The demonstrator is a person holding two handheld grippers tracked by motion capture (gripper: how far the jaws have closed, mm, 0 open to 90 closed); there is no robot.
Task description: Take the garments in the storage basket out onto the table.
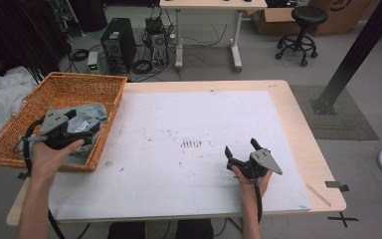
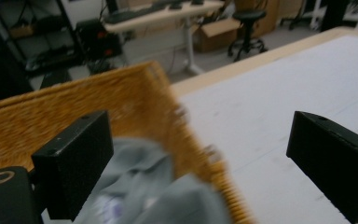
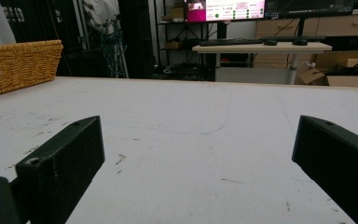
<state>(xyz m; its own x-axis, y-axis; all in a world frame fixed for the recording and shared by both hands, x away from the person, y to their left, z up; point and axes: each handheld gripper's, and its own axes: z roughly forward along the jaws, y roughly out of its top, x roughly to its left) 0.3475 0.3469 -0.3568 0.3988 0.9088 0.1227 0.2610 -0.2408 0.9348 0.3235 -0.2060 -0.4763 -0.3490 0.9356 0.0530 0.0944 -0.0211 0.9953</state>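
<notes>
Grey cloth (image 1: 82, 119) lies bunched in the wicker basket (image 1: 10, 139) at table's left edge, directly under left gripper (image 1: 77, 124), jaws apart, empty. Right gripper (image 1: 238, 148) rests mid-table, jaws apart, well away.

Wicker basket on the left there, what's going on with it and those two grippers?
A person holds a hand-held gripper in each hand. The left hand-held gripper hovers over the wicker basket, jaws open and empty, above the grey cloth that lies inside. The right hand-held gripper sits low over the white mat, jaws open, holding nothing.
</notes>
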